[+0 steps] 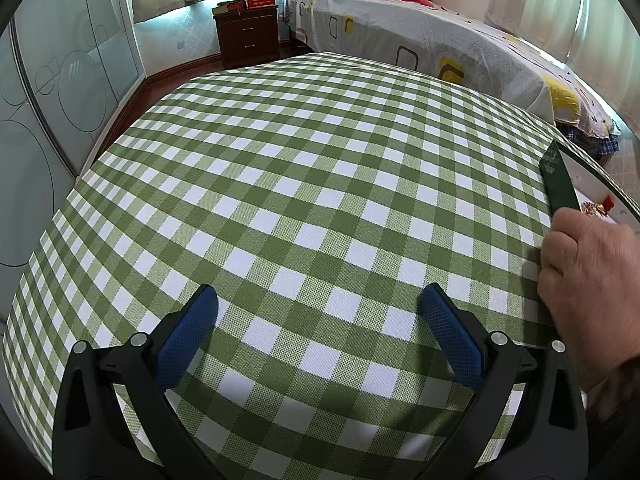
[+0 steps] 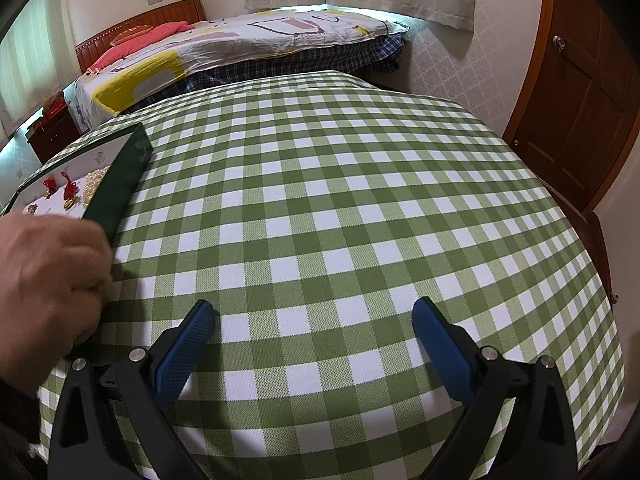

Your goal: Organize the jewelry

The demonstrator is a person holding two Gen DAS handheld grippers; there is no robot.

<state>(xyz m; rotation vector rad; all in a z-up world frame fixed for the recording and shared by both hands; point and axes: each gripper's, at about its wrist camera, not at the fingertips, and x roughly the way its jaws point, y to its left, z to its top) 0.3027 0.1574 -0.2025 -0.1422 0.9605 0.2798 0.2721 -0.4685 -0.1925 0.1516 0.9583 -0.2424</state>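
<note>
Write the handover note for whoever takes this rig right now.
Left gripper: open, empty, over the green-and-white checked tablecloth.
Right gripper: open, empty, over the same cloth.
A bare hand holds the near edge of the dark green, white-lined jewelry tray, which sits between the two grippers.
In the tray: red tasselled charms, gold pieces, pearl beads, loosely heaped.
Done: nothing visibly sorted. Left: all organizing.
</note>
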